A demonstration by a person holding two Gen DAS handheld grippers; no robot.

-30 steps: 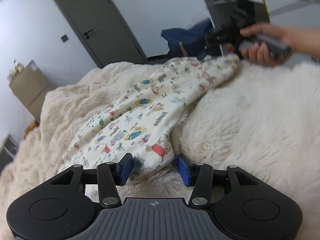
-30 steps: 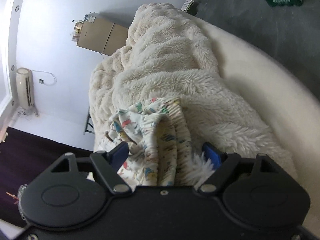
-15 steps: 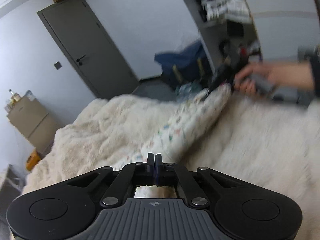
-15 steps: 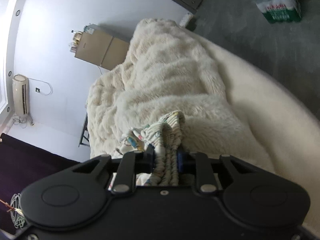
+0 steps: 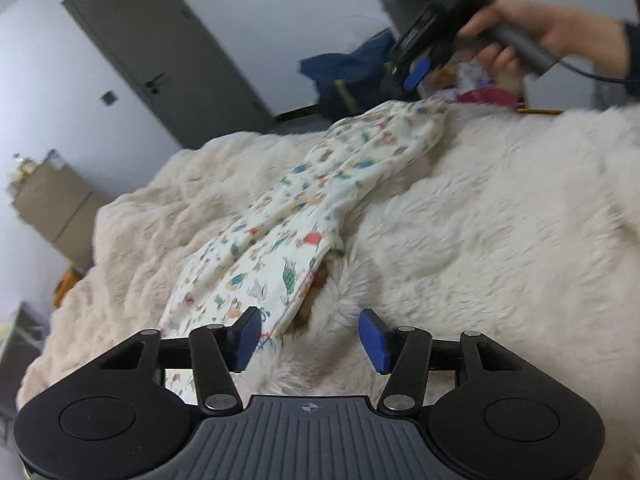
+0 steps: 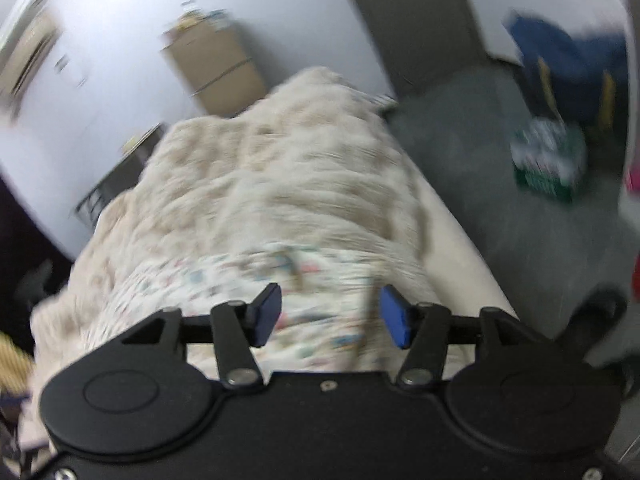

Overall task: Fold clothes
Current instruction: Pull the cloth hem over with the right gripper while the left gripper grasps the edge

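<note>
Pajama pants (image 5: 304, 216) lie stretched lengthwise on the bed (image 5: 500, 220) between both empty, wide-open grippers, left gripper (image 5: 308, 336) nearer one end.

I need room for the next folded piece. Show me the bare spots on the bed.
The widest free patch is the fluffy white blanket right of the printed garment. The cream blanket left of it is also bare. It is crowded along the garment, between the left gripper and the right gripper.
</note>
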